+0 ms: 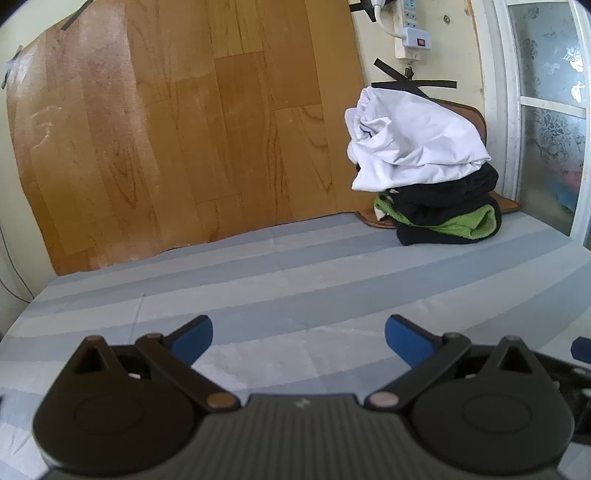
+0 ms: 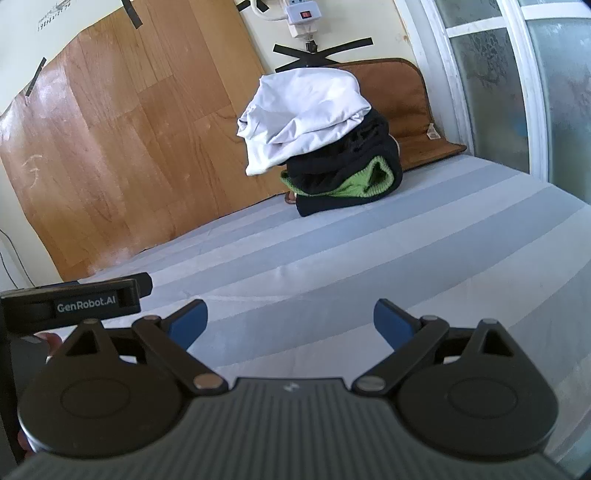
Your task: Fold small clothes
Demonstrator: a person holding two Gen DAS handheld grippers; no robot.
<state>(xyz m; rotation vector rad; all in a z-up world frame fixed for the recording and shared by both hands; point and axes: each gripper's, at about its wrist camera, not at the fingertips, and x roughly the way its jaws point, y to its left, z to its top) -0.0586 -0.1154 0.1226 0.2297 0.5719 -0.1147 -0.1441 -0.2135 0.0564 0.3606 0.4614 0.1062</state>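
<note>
A pile of clothes stands at the far right of the grey striped bed sheet: a crumpled white garment on top, black garments and a green one under it. The pile also shows in the right wrist view, with the white garment over the black and green ones. My left gripper is open and empty, low over the sheet, well short of the pile. My right gripper is open and empty too. The left gripper's body shows at the right wrist view's left edge.
A wood-pattern sheet taped to the wall backs the bed. A brown mat leans behind the pile. A white power strip hangs on the wall above. A frosted glass window with a white frame borders the right side.
</note>
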